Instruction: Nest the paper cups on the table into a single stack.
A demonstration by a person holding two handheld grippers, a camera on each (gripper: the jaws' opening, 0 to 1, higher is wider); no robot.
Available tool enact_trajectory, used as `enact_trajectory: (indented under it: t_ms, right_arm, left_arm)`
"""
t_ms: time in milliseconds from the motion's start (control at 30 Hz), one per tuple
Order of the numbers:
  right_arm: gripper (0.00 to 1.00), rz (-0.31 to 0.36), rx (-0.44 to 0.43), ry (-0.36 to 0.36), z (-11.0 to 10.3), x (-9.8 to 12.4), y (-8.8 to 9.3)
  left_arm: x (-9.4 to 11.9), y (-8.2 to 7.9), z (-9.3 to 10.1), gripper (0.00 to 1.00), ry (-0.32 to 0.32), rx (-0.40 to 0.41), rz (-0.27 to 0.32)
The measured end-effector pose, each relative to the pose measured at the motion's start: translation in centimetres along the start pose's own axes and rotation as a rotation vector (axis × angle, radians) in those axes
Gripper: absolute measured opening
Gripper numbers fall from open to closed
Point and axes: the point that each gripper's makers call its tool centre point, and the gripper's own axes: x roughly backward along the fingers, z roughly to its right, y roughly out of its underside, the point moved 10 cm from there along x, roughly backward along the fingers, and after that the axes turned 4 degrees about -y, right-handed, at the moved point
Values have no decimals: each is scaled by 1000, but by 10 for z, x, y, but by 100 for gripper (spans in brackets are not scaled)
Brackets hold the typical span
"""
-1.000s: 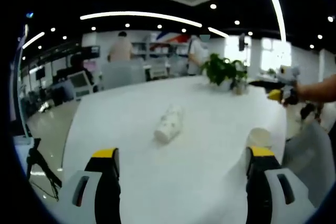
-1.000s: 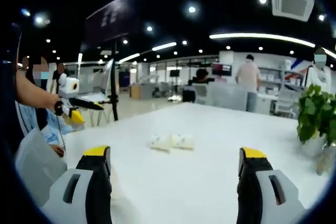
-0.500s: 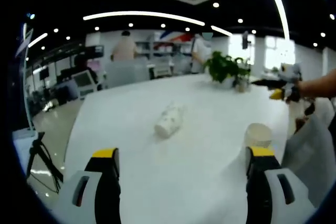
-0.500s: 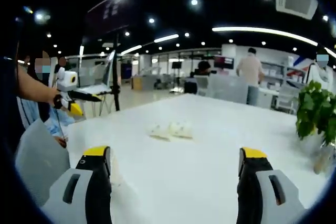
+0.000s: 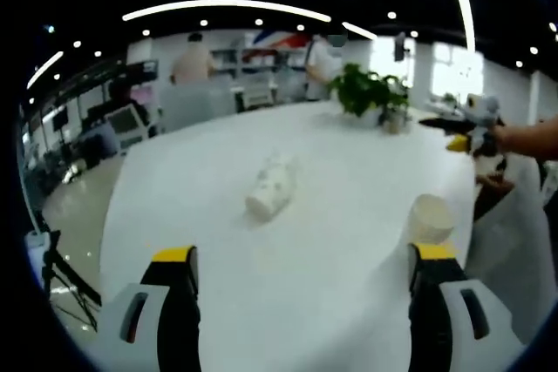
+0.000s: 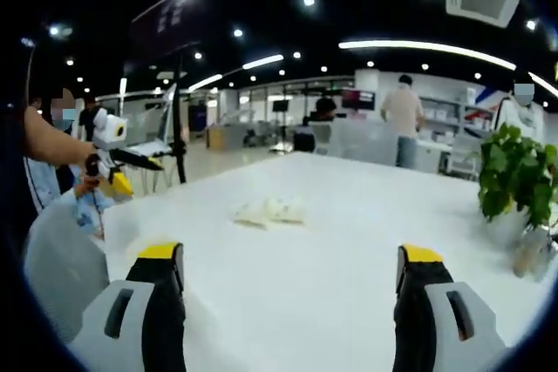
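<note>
Holding both claws released above the near edge of the round white bench point(image 5: 314, 241), I have nothing grasped yet. The left claw point(image 5: 301, 302) and the right claw point(image 6: 288, 302) each stand with jaws wide apart, presumably ready to straddle a cup. A white paper cup lying on its side point(image 5: 264, 191) rests toward the bench centre, apparently with another nested in it; I cannot tell the count. An upright white paper cup point(image 5: 429, 217) stands at the bench's edge beside the left claw's jaw, well apart. A potted green plant point(image 5: 370, 111) sits at the far edge.
</note>
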Motion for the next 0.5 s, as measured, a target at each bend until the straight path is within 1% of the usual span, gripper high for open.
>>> enact_trajectory:
  t_ms: [100, 133, 200, 300, 367, 500]
  right_arm:
    - [100, -4, 5, 1, 2, 3, 3]
    - [100, -6, -1, 7, 3, 5, 5]
    - [100, -7, -8, 14, 5, 8, 8]
    - [100, -14, -19, 22, 6, 11, 11]
    - [100, -15, -23, 22, 6, 11, 12]
    - [100, -8, -22, 15, 4, 11, 14]
  left_arm:
    - [-10, -7, -2, 99, 20, -21, -26]
    - [-15, -11, -2, 99, 38, -24, -39]
    - [-23, -18, -2, 99, 53, -45, -55]
    - [-33, -27, -5, 99, 68, -60, -77]
    - [-40, -33, -6, 99, 79, -74, -106]
    - [-51, -45, -10, 99, 93, -108, -141]
